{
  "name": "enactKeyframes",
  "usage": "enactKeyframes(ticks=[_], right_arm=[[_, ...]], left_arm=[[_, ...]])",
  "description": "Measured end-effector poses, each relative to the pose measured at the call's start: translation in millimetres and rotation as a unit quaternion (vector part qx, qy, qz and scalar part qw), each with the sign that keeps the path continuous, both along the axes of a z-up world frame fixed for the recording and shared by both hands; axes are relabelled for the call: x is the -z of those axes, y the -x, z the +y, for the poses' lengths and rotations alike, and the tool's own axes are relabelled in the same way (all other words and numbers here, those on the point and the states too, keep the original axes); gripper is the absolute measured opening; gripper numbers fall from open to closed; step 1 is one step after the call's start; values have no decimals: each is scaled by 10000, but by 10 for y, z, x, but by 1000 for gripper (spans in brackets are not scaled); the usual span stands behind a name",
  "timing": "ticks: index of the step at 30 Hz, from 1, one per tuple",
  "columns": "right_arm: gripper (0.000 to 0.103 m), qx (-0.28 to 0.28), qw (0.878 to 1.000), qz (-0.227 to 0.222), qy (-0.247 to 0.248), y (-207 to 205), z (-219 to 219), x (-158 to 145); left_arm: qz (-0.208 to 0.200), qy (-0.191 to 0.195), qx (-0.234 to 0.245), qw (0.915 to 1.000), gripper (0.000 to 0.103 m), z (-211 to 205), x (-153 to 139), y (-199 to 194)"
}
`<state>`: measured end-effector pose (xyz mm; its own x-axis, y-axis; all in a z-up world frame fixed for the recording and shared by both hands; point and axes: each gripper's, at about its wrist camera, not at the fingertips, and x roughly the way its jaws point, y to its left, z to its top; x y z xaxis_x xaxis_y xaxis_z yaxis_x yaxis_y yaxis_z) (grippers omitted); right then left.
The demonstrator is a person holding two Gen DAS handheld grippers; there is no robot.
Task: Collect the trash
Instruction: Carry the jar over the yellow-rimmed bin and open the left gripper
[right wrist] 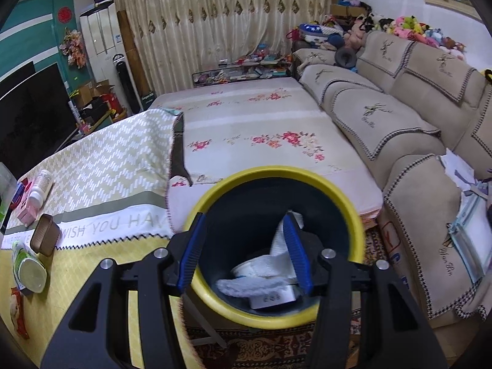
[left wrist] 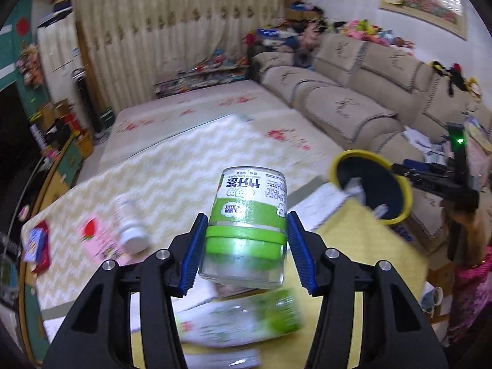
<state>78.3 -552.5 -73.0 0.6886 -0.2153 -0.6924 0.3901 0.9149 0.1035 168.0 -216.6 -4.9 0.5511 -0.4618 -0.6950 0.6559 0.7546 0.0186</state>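
Though blurred, clamped jar [left wrist: 246, 224] (upside-down)

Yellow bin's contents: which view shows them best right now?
Right wrist. It looks straight into the yellow bin, showing white paper scraps at the bottom. The left wrist view shows the bin small, tilted at the right, with only bits of white inside.

light: even, indoor | blur: left view, motion | edges: fisheye warp, dark corners

A green-and-white label is carried by the clear jar [left wrist: 246, 221]; the bin [right wrist: 276, 313] is rimmed yellow, dark inside; a beige-and-white zigzag is shown on the cloth [right wrist: 101, 166].
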Motion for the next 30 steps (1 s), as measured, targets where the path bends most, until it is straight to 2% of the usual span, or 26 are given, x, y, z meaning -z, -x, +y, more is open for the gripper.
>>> enactKeyframes(ticks=[4, 9, 15, 20, 27, 28, 30], right_arm=[[51, 241, 9997, -45, 79, 230, -175, -33], [52, 460, 9988, -84, 117, 464, -355, -58], [53, 814, 9963, -219, 173, 794, -570, -93], [54, 985, 9948, -226, 91, 944, -698, -36], [56, 1051, 9942, -216, 0, 985, -778, 39], [57, 1047, 9943, -220, -12, 984, -777, 44], [58, 1032, 9944, -228, -20, 981, -760, 49]], left_arm=[[26, 31, 547, 9985, 52, -473, -37, 146], [300, 1, 1176, 9926, 52, -1198, 69, 230], [380, -239, 1589, 9863, 52, -2008, 307, 252], [605, -471, 1611, 9840, 52, -2539, 586, 91], [782, -698, 1505, 9830, 53, -3006, 903, -74], [773, -689, 1458, 9839, 54, -3050, 920, -101], [744, -600, 1339, 9864, 65, -3064, 908, -131]])
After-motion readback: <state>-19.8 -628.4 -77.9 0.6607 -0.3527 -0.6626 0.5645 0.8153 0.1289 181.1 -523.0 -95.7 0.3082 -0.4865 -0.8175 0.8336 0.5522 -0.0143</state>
